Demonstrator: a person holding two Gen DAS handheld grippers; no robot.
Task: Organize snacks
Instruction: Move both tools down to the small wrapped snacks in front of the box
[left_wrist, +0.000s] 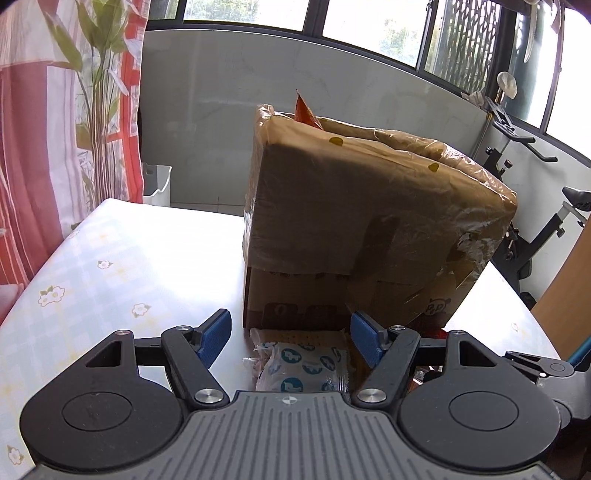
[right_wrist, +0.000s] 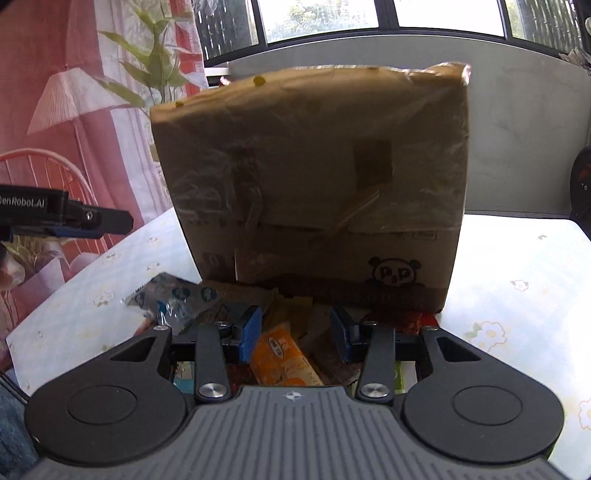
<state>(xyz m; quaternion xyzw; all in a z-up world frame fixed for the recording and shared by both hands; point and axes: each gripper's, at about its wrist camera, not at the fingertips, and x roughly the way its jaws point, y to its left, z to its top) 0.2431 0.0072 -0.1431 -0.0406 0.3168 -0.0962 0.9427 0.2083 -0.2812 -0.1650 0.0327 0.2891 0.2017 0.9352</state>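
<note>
1 cardboard box (right_wrist: 314, 177), 2 hand-held grippers (left_wrist: 290, 339) (right_wrist: 295, 328)

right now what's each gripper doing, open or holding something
Left gripper: open, holding nothing, above the white snack packet with blue print.
Right gripper: open, holding nothing, above the orange snack packet.

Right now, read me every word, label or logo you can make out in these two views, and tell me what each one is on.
"enRobot.AI", its start cut off by the frame edge: on the left gripper.
"PP"-like letters in a panda face logo: on the cardboard box.
Dark print along the box's bottom edge: too blurred to read.
Oval logo on the orange snack pack: too blurred.
Round marks on the white and blue packet: illegible.
</note>
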